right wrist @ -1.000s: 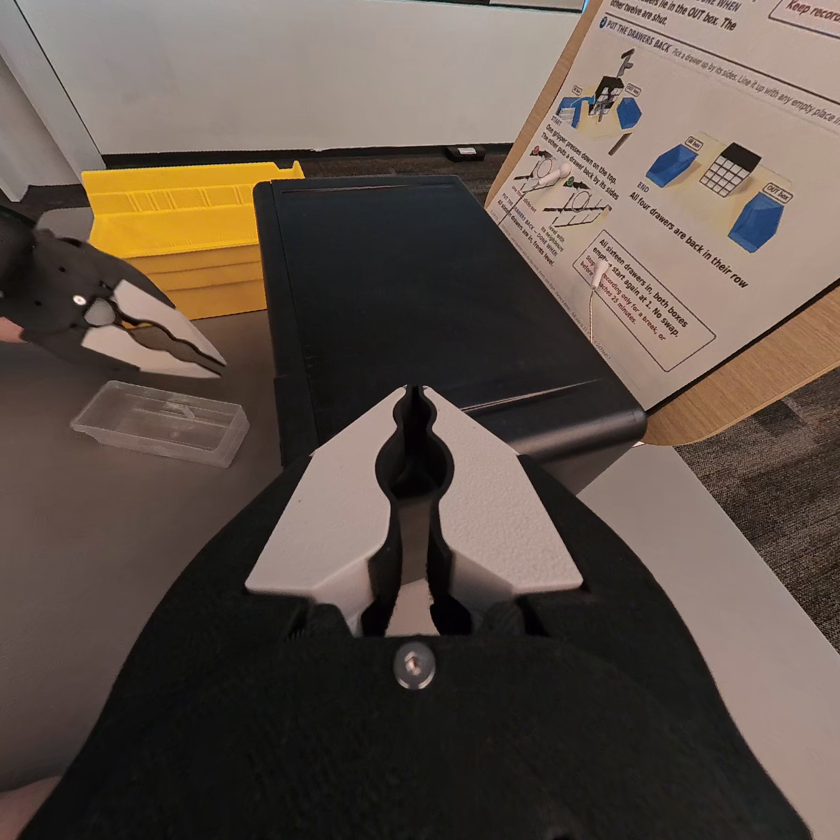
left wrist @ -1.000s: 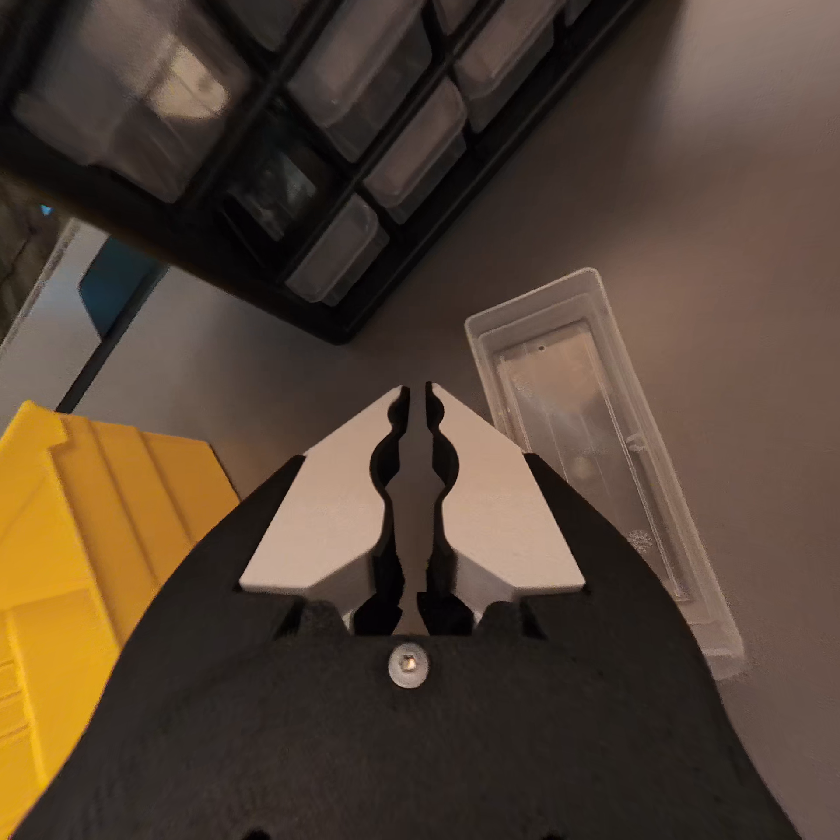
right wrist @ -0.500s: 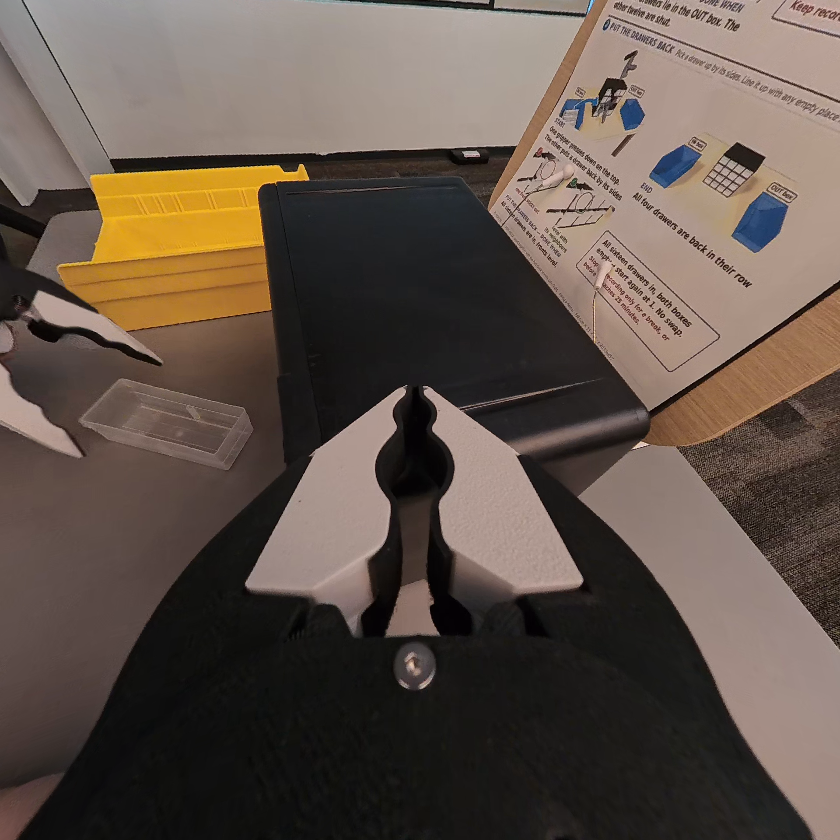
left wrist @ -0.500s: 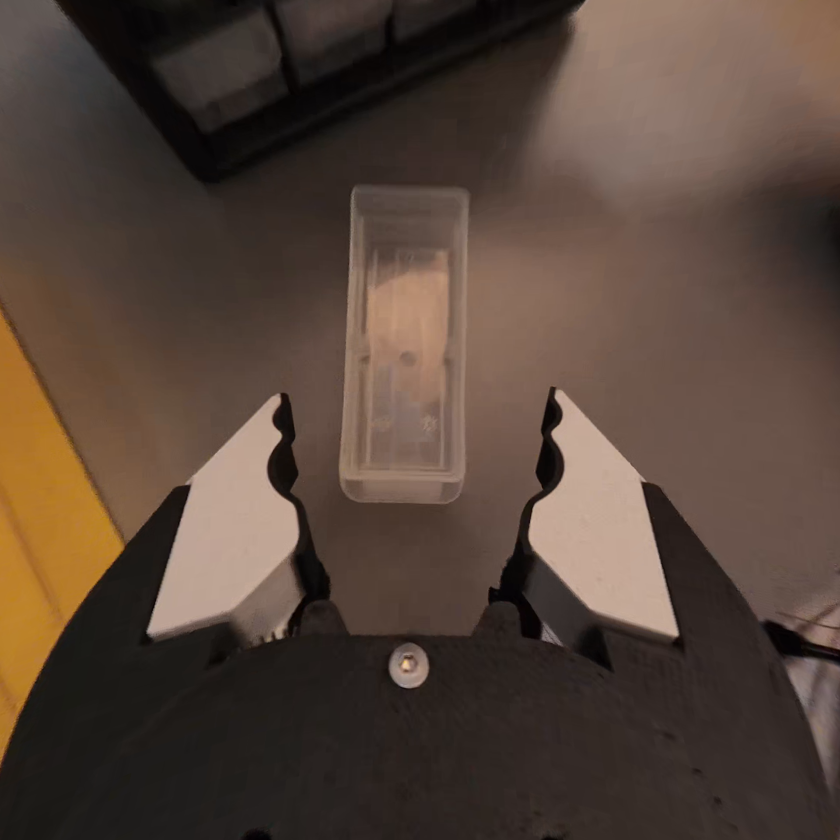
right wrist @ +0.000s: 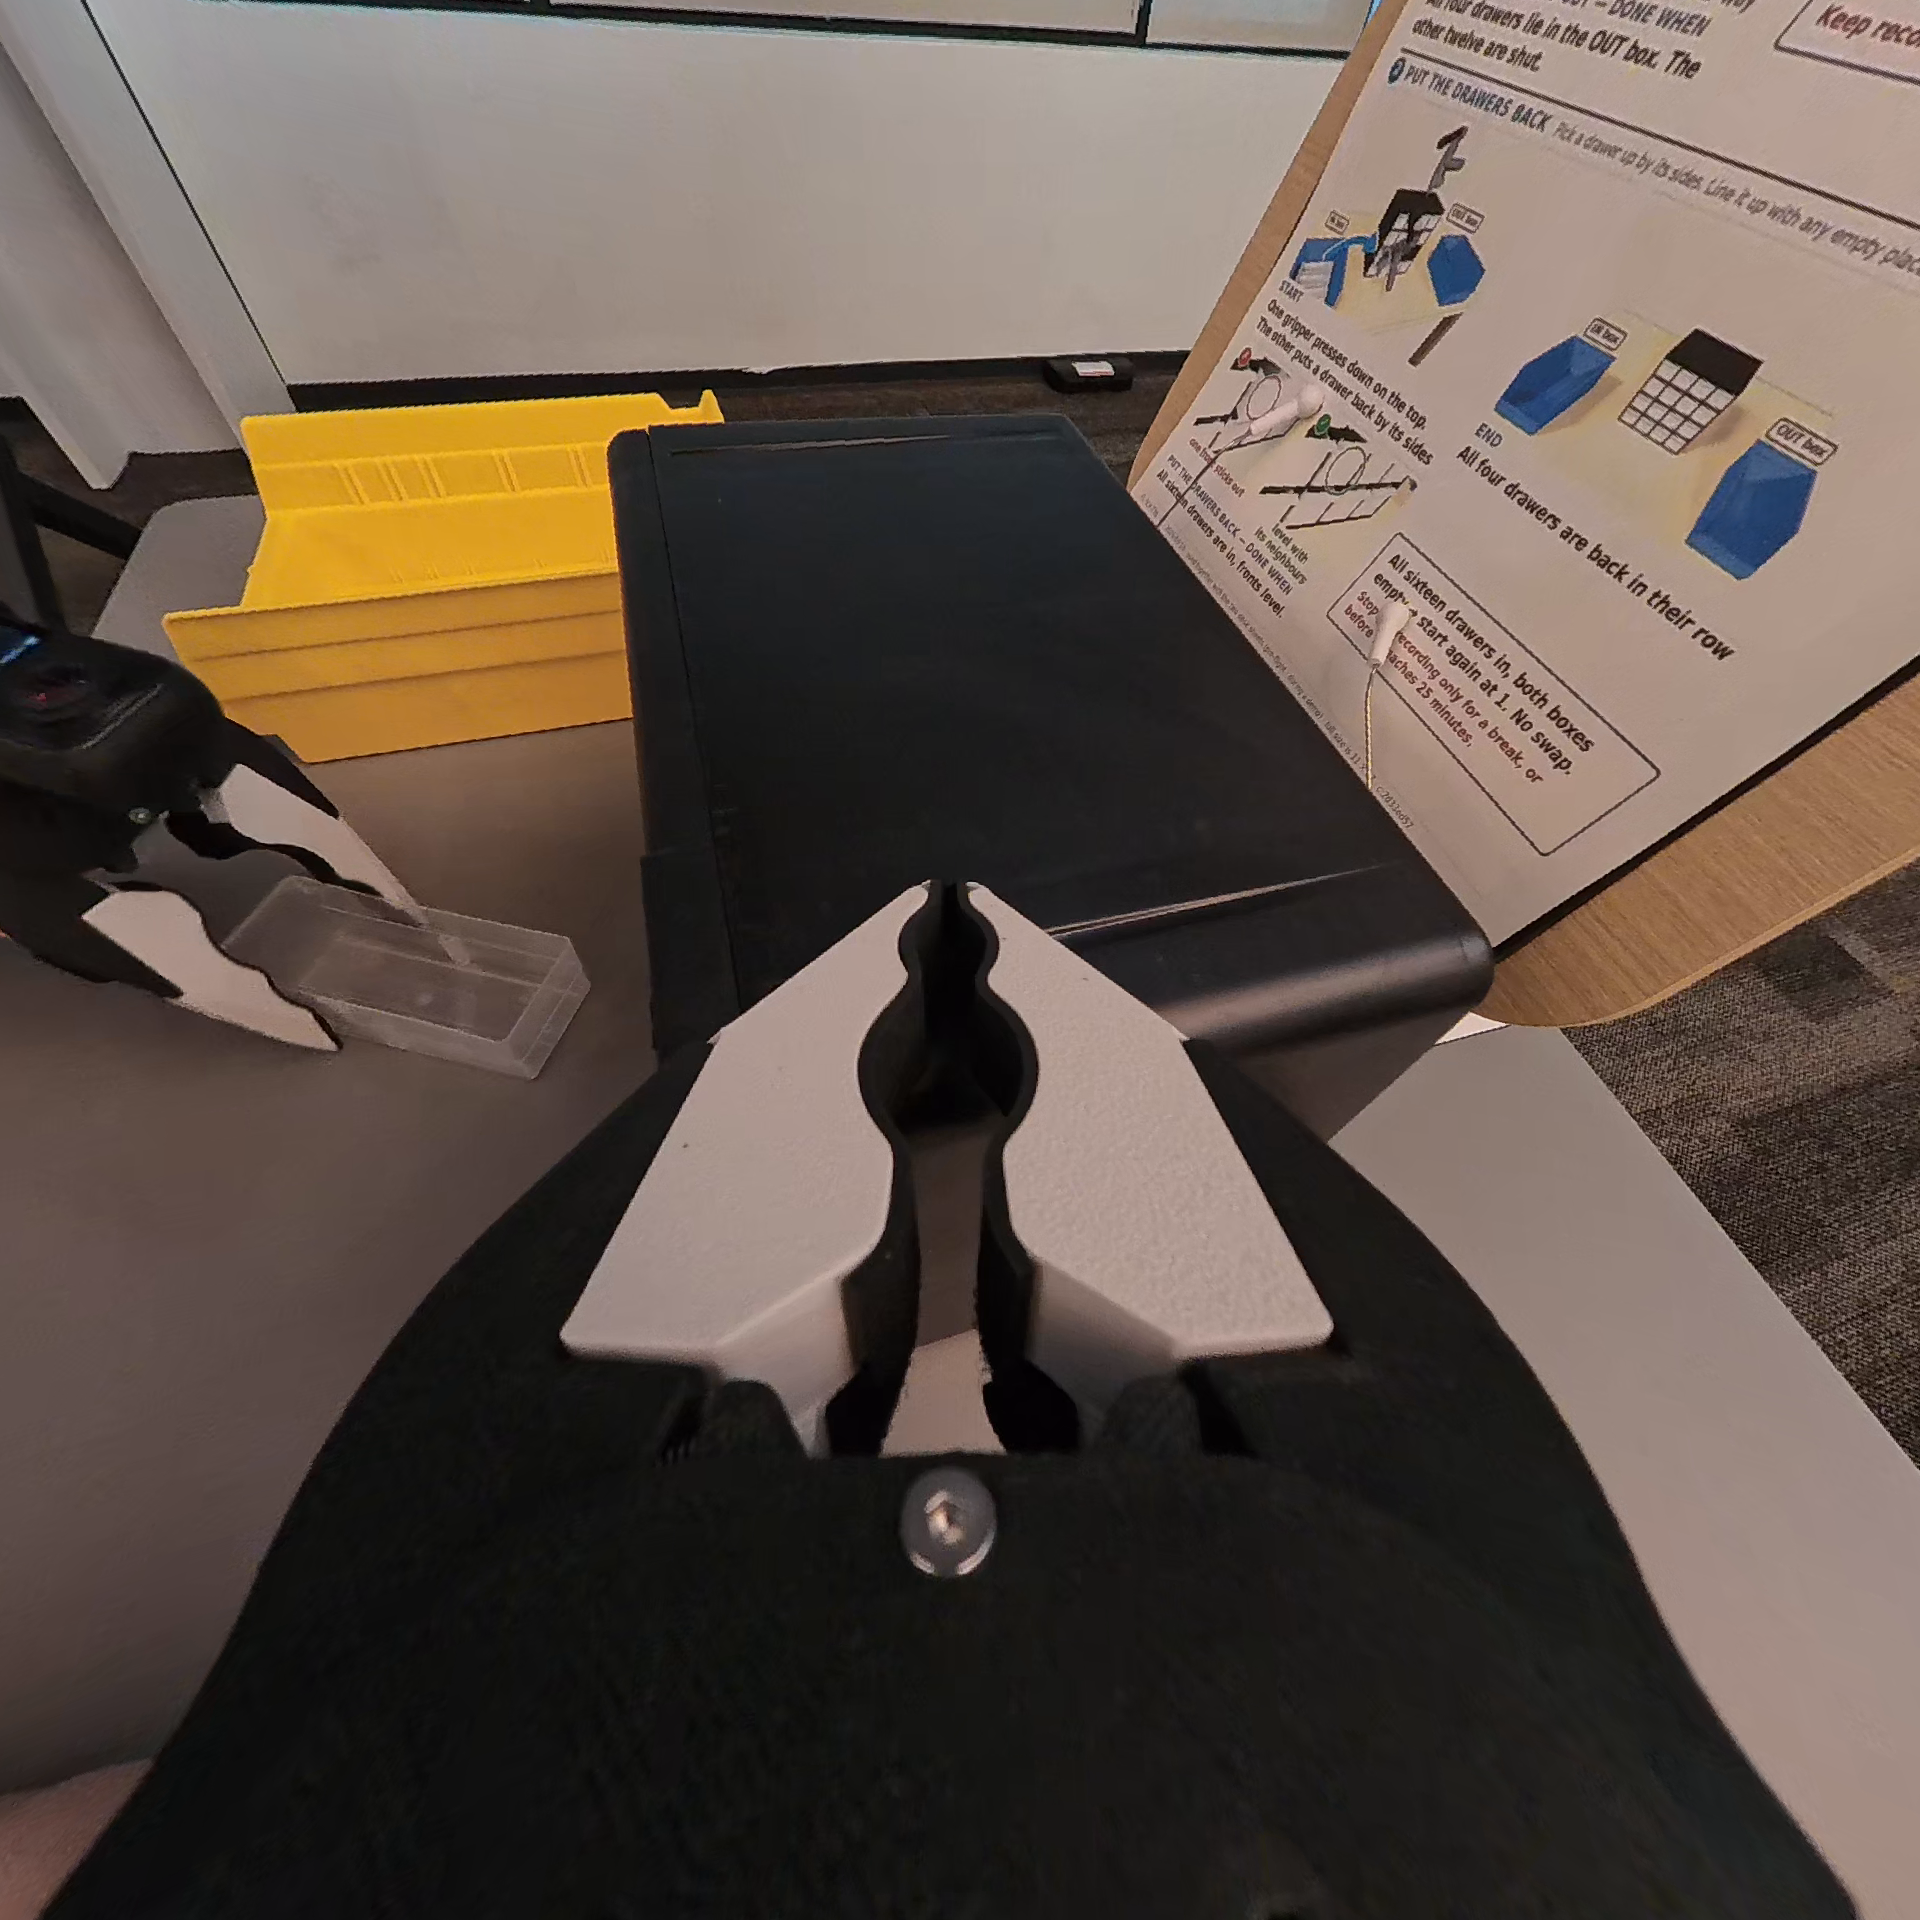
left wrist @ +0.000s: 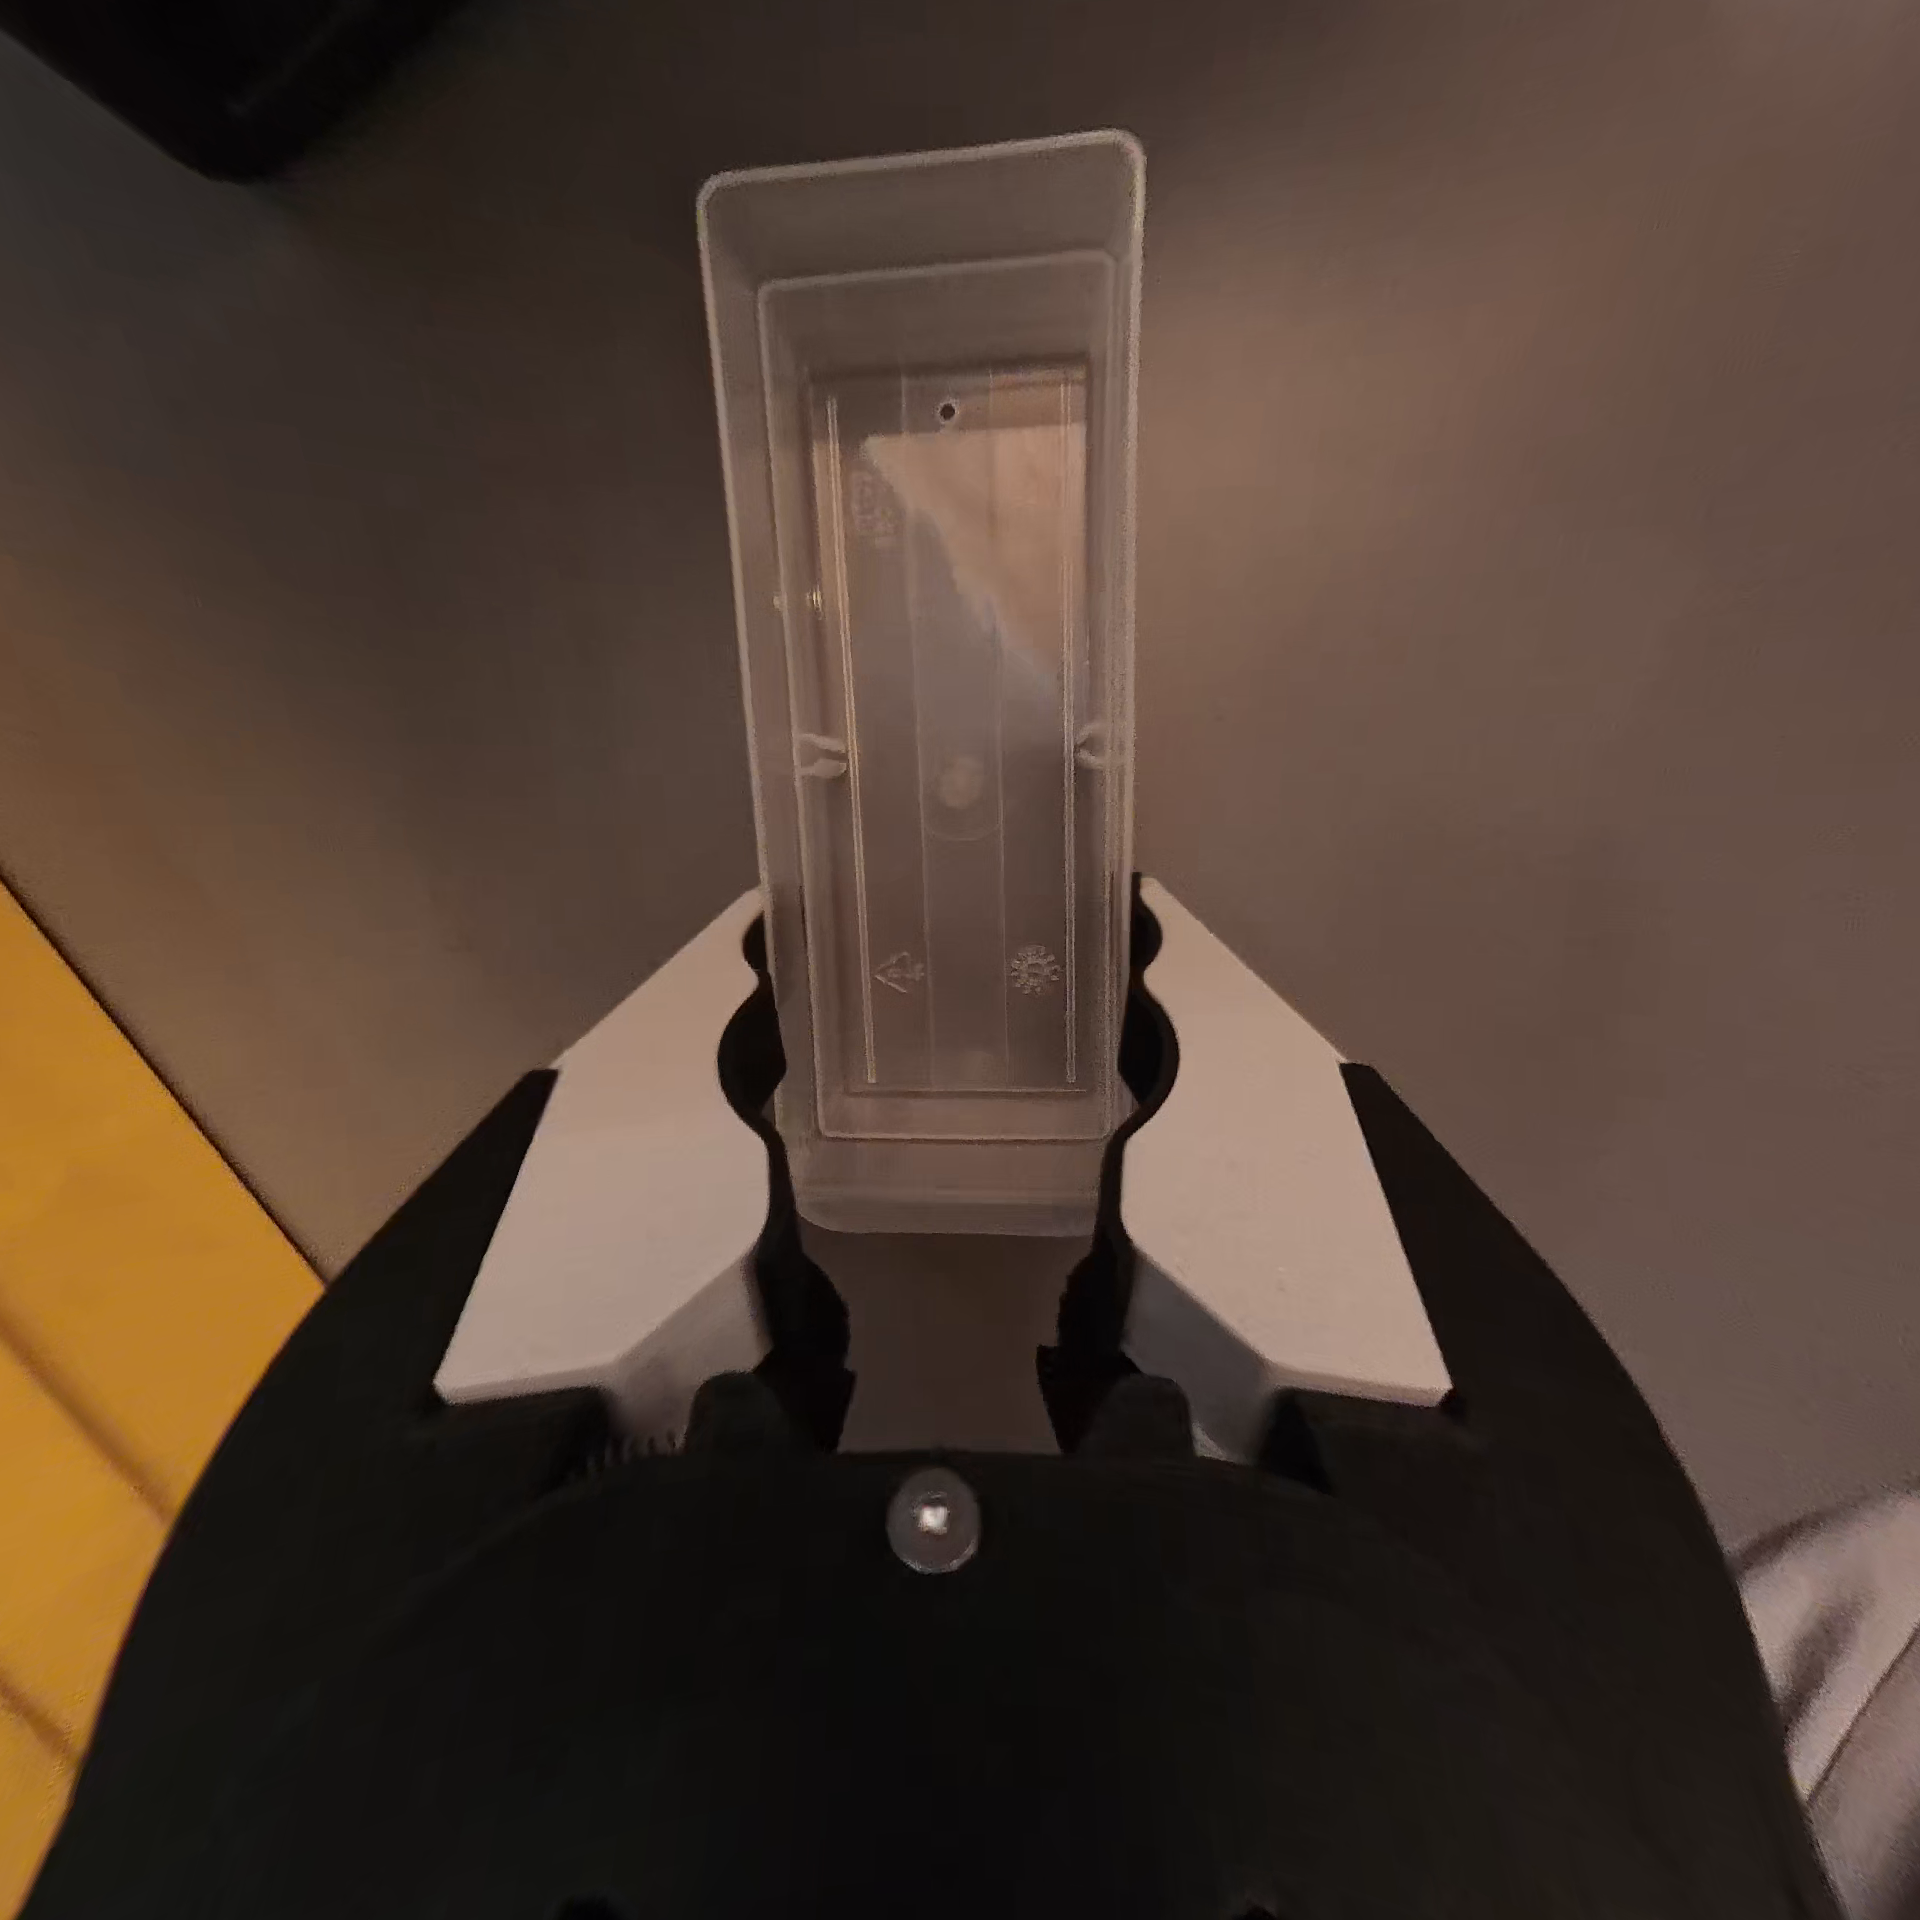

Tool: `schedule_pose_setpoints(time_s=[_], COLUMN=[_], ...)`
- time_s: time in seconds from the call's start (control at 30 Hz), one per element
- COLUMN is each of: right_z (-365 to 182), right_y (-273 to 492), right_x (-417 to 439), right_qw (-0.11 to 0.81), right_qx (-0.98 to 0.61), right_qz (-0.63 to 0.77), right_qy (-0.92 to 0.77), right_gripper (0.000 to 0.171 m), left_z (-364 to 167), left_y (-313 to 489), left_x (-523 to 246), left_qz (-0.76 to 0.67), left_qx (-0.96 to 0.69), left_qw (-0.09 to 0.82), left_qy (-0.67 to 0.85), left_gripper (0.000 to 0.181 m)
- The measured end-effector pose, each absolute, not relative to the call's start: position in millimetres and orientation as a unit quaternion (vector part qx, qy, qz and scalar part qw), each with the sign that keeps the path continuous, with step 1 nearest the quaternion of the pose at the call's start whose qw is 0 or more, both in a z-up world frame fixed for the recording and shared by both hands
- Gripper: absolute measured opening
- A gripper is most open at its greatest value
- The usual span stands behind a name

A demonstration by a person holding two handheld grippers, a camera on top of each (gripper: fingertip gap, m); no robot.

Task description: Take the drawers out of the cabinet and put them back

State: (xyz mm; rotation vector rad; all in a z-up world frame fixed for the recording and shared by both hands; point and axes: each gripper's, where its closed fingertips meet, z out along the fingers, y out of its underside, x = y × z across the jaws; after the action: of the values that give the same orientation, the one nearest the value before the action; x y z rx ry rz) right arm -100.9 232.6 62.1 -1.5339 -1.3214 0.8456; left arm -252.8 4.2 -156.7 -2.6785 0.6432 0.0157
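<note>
A clear plastic drawer lies open side up on the grey table, empty. My left gripper is closed on the drawer's near end, one finger against each long side. The right wrist view shows the same drawer resting on the table left of the black cabinet, with the left gripper straddling it. My right gripper is shut and empty, just over the near edge of the cabinet's top. The cabinet's drawer front is hidden; only a dark corner shows in the left wrist view.
A yellow bin stands behind the drawer, left of the cabinet, and shows at the left edge of the left wrist view. An instruction board leans right of the cabinet. The table edge runs on the right, with carpet beyond. The gap from one gripper's tips to the other's is roughly 35 centimeters.
My left gripper opened wide, swung over the drawer on the table, came down and closed onto its sides. The right gripper stayed shut over the cabinet top.
</note>
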Motion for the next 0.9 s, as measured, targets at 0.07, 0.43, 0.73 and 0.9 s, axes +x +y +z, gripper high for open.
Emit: schedule_pose_setpoints(time_s=[0.07, 0.43, 0.73, 0.9], right_z=[62.2, 62.4, 62.5, 62.5], right_y=[232.6, 231.8, 231.9, 231.9], right_x=[-100.8, -99.6, -99.4, -99.4], right_qw=[0.456, 0.455, 0.453, 0.453], right_qx=[-0.622, -0.617, -0.614, -0.612], right_qz=[0.345, 0.353, 0.362, 0.368], right_qy=[-0.536, -0.535, -0.536, -0.534], right_gripper=[0.0, 0.0, 0.0, 0.0], left_z=[-156.4, -124.6, -99.3, -93.7], left_y=[3.5, 21.1, 59.6, 74.0], left_x=[-254.1, -264.1, -267.7, -268.1], left_qz=[0.006, 0.01, -0.022, -0.034], left_qx=[-0.955, -0.958, -0.958, -0.958], left_qw=[0.184, 0.221, 0.266, 0.276], left_qy=[0.233, 0.181, 0.101, 0.071], left_gripper=[0.062, 0.059, 0.06, 0.06])
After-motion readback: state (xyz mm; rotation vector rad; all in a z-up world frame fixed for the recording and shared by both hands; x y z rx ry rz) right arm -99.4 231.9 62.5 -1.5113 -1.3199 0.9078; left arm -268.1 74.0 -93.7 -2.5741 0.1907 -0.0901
